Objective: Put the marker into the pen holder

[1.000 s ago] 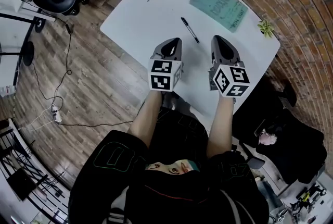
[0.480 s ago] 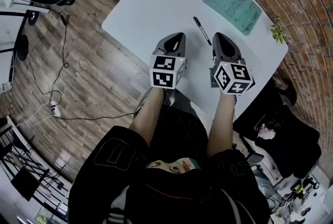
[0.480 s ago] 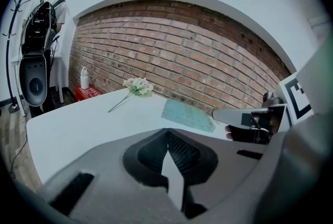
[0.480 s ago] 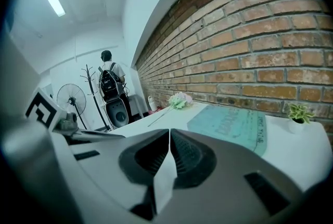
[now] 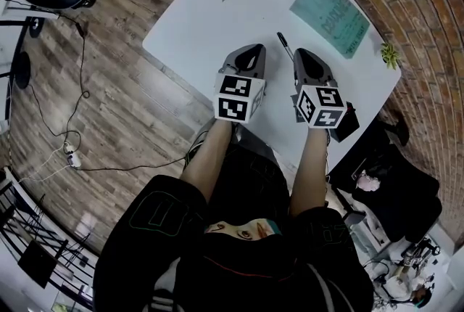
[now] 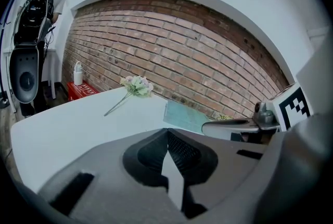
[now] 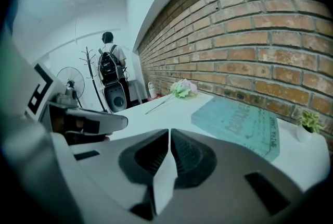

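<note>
The left claw point(image 5: 249, 51) and the right claw point(image 5: 305, 56) are held over the white worktop point(image 5: 203, 20), both clenched on nothing. The black marker point(image 5: 283, 43) is seen lying on the worktop between their tips, closer to the right claw, ungrasped

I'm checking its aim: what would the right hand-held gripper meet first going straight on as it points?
Likely only bare table at first: the marker lies just left of the right hand-held gripper, off its line. Farther on, perhaps the near corner of the teal book or the flowers; depth is unclear.
</note>
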